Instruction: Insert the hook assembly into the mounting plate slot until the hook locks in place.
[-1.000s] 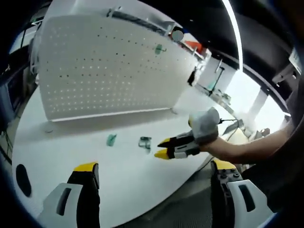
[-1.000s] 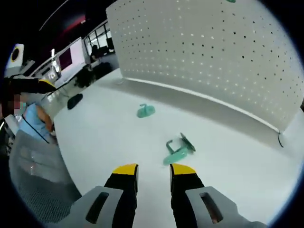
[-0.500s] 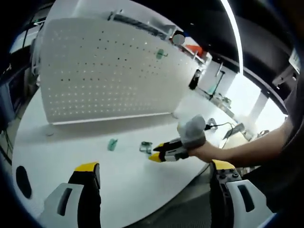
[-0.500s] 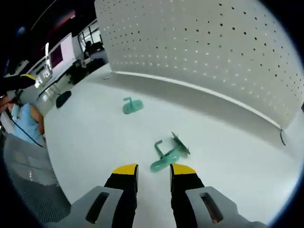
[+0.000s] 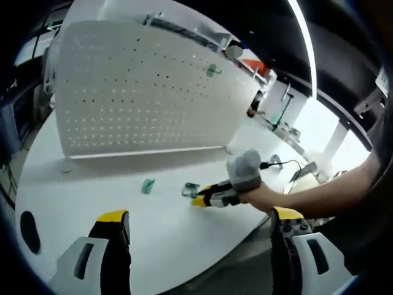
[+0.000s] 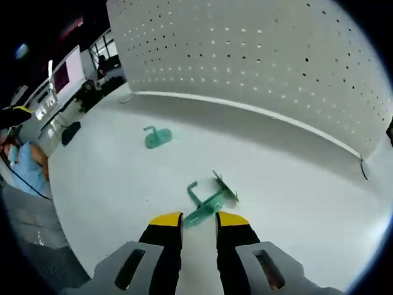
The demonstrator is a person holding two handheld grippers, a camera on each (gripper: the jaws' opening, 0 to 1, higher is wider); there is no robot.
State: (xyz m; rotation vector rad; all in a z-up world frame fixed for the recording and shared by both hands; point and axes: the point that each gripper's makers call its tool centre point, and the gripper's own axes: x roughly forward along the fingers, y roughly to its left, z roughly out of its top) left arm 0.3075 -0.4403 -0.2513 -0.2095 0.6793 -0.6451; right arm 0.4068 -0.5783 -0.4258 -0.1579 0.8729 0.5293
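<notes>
I cannot make out fine detail on the green hook (image 6: 209, 200) lying on the white table (image 6: 110, 184); its near end sits right at my right gripper (image 6: 191, 219) tips, and I cannot tell whether the narrow-set jaws touch it. No writing is readable anywhere. A second green piece (image 6: 156, 137) lies apart, nearer the white pegboard (image 6: 258, 67). In the left gripper view, the person's hand (image 5: 261, 195) reaches in level from the right, holding that gripper low over the table. My left gripper (image 5: 199, 221) hangs back, jaws wide apart, holding nothing.
</notes>
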